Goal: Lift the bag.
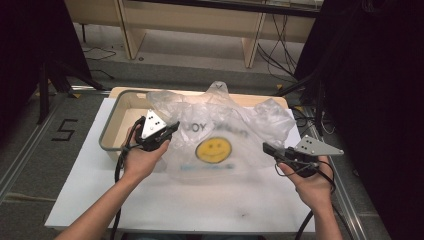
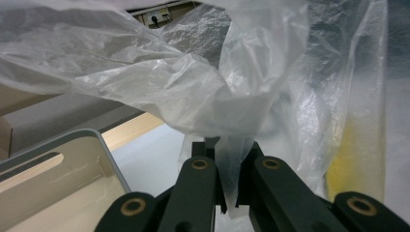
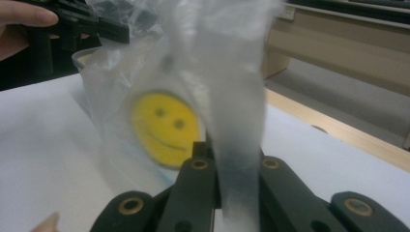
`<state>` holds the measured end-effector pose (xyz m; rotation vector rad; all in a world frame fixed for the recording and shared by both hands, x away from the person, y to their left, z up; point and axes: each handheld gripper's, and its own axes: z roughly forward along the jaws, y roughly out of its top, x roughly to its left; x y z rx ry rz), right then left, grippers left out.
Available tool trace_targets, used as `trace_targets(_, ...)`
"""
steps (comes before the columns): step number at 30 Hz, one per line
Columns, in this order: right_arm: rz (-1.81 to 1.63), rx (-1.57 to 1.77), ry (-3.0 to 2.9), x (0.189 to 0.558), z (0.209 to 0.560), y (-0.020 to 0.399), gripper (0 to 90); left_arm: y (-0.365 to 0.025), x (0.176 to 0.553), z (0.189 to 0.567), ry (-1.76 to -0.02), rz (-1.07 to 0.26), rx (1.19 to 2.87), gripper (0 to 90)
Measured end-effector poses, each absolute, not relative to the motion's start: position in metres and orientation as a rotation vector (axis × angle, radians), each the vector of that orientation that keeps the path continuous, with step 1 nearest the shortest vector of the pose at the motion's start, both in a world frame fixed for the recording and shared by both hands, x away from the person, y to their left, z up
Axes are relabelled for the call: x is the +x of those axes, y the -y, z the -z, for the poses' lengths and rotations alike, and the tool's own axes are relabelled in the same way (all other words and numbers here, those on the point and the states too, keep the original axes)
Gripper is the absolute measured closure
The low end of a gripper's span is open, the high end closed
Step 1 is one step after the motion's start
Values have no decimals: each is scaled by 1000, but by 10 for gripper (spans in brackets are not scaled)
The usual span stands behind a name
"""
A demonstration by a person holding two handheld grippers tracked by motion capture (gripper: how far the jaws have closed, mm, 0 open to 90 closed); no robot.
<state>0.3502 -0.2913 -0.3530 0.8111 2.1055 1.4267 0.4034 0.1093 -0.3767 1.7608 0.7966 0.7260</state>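
Forearms come in low from the near edge of the white table (image 1: 190,205), and both hands are busy. Right gripper (image 1: 272,149) first: in the right gripper view its jaws are clamped together on a strip of clear film, a handle or edge of the plastic bag (image 1: 215,135), running up between them. Over to the left gripper (image 1: 170,131), and in the left gripper view it's the same story, jaws pinched shut on a gathered fold of the bag (image 2: 159,87), which billows up and over the camera.

So both grips look secured, one on each side of the bag. That part of the job I'd call done. Between the two grippers the bag sits on the table, crumpled and puffed, its yellow smiley face (image 1: 213,149) turned upward with print above it. The film is not stretched taut; it sags between the holds.

Further back, the bag's far portion drapes over the shallow tray (image 1: 111,131) at the table's rear left, part of it lying inside the rim. Beyond that, floor and wooden shelving.

What's left, by my reading: spread or lift the bag, whether to open its mouth or lay it flat I can't tell. Early to middle stage.
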Motion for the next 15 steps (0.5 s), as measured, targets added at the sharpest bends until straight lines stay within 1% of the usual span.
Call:
trace_targets(10, -1482, 776, -2036, 333, 325, 298, 900, -103, 393, 361, -741, -713, 1734, 889)
trace_targets(15, -1531, 802, -1991, 331, 315, 304, 900, -99, 388, 349, -718, -698, 1714, 889)
